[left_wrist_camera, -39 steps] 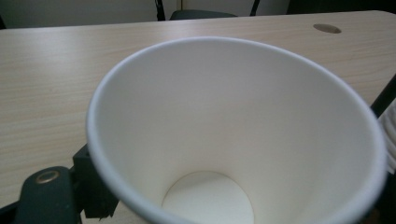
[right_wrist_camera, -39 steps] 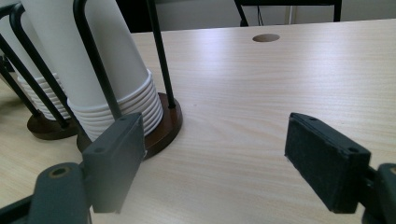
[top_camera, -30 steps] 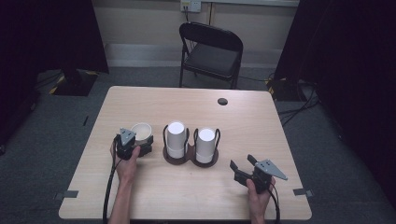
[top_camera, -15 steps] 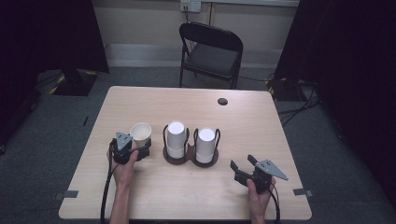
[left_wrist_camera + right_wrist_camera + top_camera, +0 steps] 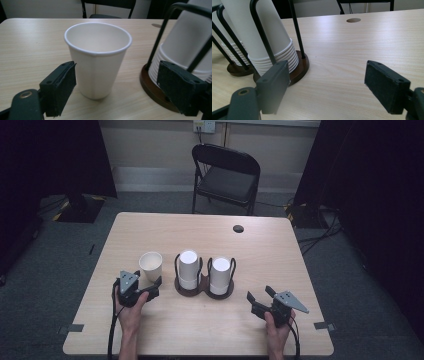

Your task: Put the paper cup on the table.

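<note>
Since a second ago my left gripper [image 5: 150, 287] has backed off the paper cup [image 5: 98, 58], which stands upright and free on the table [image 5: 210, 330] between my spread jaws, just left of the cup holder [image 5: 160, 87]. I should retreat straight, no sideways nudge. My right gripper [image 5: 328, 85] rests low, jaws apart and empty, facing the stacked cups [image 5: 272, 47].

Recording lab: black curtains [image 5: 50, 160], lone desk [image 5: 280, 265], folding chair [image 5: 226, 175].
</note>
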Action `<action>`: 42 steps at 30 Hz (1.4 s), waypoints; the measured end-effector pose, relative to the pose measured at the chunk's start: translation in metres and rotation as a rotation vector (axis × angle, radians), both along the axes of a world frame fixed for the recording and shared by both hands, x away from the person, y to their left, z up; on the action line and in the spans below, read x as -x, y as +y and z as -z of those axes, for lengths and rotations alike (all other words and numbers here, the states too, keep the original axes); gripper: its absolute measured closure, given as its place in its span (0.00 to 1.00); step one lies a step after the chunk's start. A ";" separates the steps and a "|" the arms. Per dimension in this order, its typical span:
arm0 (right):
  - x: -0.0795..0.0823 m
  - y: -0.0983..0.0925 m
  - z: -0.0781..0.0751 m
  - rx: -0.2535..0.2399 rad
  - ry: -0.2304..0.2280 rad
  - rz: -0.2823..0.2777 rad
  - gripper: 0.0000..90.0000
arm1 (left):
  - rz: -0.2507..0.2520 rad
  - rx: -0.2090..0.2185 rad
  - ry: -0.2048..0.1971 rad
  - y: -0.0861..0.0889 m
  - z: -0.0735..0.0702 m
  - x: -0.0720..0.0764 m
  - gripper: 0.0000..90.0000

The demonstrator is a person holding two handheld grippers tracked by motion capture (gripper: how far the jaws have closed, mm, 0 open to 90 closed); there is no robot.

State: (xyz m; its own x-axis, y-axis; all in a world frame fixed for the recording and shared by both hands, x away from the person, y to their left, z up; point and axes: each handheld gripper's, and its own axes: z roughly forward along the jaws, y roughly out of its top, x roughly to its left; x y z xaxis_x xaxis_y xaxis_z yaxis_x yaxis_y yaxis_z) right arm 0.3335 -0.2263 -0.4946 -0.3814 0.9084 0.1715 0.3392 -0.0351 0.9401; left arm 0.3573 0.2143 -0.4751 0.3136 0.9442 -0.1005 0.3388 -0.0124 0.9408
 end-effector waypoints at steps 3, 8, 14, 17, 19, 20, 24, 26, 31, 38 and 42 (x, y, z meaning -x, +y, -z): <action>0.000 0.000 0.000 -0.001 0.001 0.002 0.22 | 0.022 -0.021 -0.026 -0.006 -0.004 0.010 0.17; 0.000 0.000 0.000 -0.001 0.000 0.002 0.22 | 0.045 -0.036 -0.050 -0.016 -0.008 0.023 0.17; 0.000 0.000 0.000 -0.001 0.000 0.003 0.22 | 0.075 -0.036 -0.035 -0.025 -0.007 0.032 0.17; 0.000 0.000 0.000 -0.001 0.000 0.004 0.22 | 0.068 -0.062 -0.038 -0.030 -0.006 0.039 0.17; 0.000 0.000 0.000 -0.003 0.000 0.005 0.22 | 0.073 -0.050 -0.043 -0.031 -0.005 0.043 0.17; 0.000 0.000 0.000 -0.003 0.000 0.005 0.22 | 0.076 -0.045 -0.047 -0.032 -0.004 0.044 0.17; 0.000 0.000 0.000 -0.003 -0.001 0.005 0.22 | 0.095 -0.053 -0.045 -0.036 -0.002 0.050 0.17; 0.000 0.000 0.000 -0.003 -0.001 0.006 0.22 | 0.088 -0.046 -0.046 -0.037 0.001 0.052 0.17; 0.000 0.000 0.000 -0.003 0.000 0.009 0.22 | 0.075 -0.054 -0.051 -0.041 0.011 0.057 0.17; 0.001 0.000 0.000 0.001 -0.002 0.013 0.22 | 0.070 -0.063 -0.062 -0.047 0.020 0.060 0.18; 0.000 0.000 0.000 0.002 -0.001 0.015 0.22 | 0.073 -0.071 -0.093 -0.048 0.020 0.063 0.18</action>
